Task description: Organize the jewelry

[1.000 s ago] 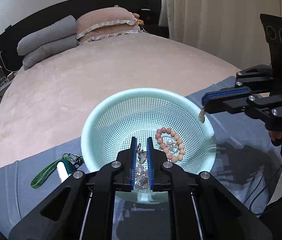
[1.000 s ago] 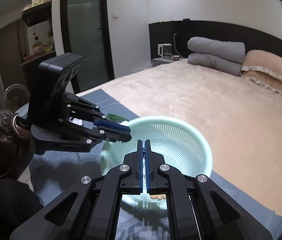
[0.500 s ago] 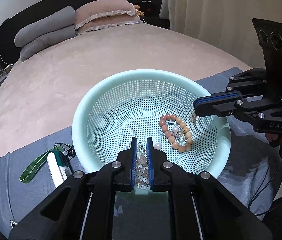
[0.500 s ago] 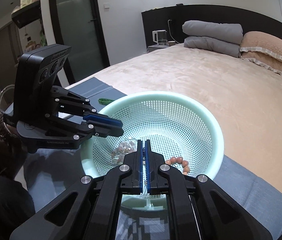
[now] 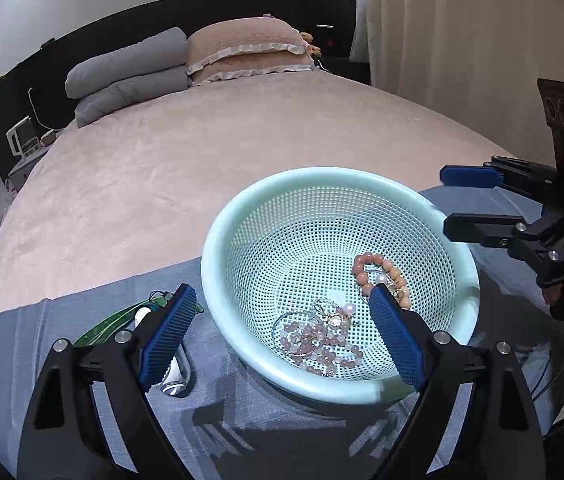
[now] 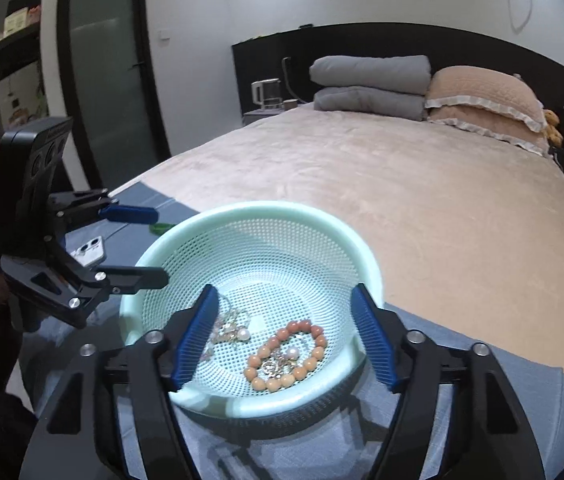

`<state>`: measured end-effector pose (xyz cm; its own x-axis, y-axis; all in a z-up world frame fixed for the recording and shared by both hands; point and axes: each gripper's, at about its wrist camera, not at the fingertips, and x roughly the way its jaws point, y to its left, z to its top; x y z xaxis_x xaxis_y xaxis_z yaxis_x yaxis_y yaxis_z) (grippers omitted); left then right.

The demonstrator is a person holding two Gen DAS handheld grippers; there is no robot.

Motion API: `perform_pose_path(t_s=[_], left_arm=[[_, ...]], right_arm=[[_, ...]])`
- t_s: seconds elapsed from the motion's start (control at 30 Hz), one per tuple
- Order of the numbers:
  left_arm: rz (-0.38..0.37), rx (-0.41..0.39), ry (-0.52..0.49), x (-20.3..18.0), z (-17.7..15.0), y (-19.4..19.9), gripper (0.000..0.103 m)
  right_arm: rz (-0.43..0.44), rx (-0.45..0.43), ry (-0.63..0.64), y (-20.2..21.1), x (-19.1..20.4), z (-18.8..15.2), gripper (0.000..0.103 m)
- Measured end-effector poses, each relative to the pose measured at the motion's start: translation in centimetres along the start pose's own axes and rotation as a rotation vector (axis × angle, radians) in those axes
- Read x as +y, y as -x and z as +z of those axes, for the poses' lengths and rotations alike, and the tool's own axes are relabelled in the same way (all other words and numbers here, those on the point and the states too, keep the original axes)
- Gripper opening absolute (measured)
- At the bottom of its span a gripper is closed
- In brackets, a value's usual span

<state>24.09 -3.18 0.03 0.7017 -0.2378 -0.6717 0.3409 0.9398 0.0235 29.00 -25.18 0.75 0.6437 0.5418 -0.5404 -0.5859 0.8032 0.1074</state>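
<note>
Left wrist view: the left tongs (image 5: 282, 330) are opening, nothing between the pads. Below them, a pale beaded strand (image 5: 314, 340) lies in the mint basket (image 5: 218, 248), which keeps loose pieces together. The basket sits on a grey cloth (image 5: 82, 320) on the bed (image 5: 202, 160).

Right wrist view: the right tongs (image 6: 286, 334) are opening and empty, above the orange bead bracelet (image 6: 286, 354) on the basket floor, apparently just released.
</note>
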Motion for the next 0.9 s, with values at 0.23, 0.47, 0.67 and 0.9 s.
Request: perform_pose_path(t_s=[0.23,0.47,0.67,0.9], left_arm=[[0.094,0.055,0.081,1.5,-0.8,-1.3,0.097],[0.099,0.114,0.116,1.4,-2.3,-2.9,0.097],[0.079,0.108,0.076,-0.2,-2.7,-2.7,0.096],[0.074,0.112,-0.036,-2.8,-2.5,-1.7,0.089]], right_arm=[[-0.175,0.059,-0.199,-0.9,-2.9,-1.4,0.088],[-0.235,0.174,-0.367,-2.3,-3.8,-4.6,0.088],[-0.141,0.201,-0.396,-1.9,-2.4,-4.4,0.041],[-0.159,0.236,-0.35,-1.4,-0.3,-4.2,0.026]])
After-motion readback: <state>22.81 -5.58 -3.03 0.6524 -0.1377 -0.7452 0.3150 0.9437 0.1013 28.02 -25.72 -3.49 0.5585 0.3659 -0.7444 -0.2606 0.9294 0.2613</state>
